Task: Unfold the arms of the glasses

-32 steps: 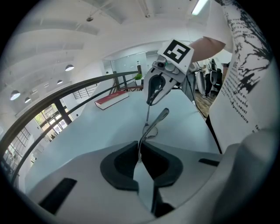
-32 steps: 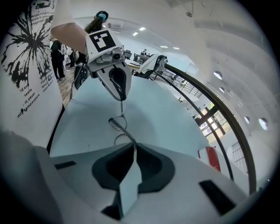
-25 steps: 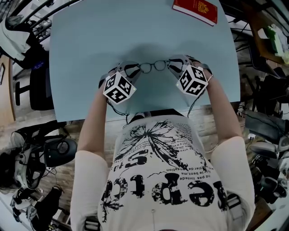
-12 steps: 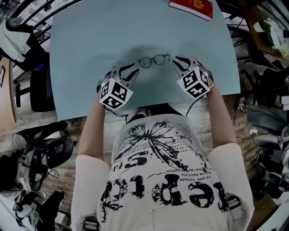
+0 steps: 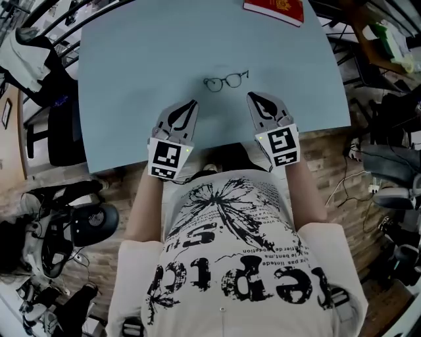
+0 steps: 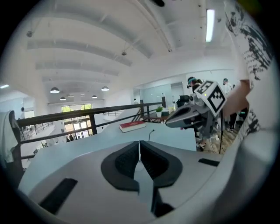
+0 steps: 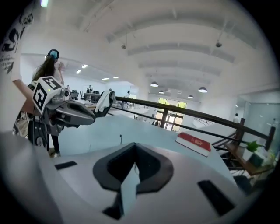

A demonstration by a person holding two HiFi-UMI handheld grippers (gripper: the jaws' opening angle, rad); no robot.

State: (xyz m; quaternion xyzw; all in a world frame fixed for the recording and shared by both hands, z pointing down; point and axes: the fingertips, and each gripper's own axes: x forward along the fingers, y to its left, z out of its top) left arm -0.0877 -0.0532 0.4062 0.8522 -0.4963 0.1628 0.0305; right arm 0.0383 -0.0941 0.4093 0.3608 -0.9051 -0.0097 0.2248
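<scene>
The thin dark-framed glasses (image 5: 225,80) lie alone on the pale blue table (image 5: 131,66), beyond both grippers and touching neither. My left gripper (image 5: 191,103) hovers near the table's front edge, left of the glasses, with its jaws pressed together and nothing in them (image 6: 139,142). My right gripper (image 5: 250,97) hovers to the right of them, jaws also together and empty (image 7: 134,149). A thin upright tip of the glasses (image 6: 151,132) shows just past the left jaws, and the same thin tip (image 7: 121,138) past the right jaws. Each gripper view shows the other gripper (image 6: 192,112) (image 7: 65,111) off to the side.
A red book (image 5: 275,9) lies at the table's far right edge, also seen as the red book (image 6: 132,126) (image 7: 194,142) in both gripper views. A dark railing runs behind the table. Chairs, cables and gear crowd the floor on both sides.
Both grippers have let go of the glasses and drawn back toward the person, rising off the table. The glasses stay where they were set down. Both pairs of jaws now stand together.
</scene>
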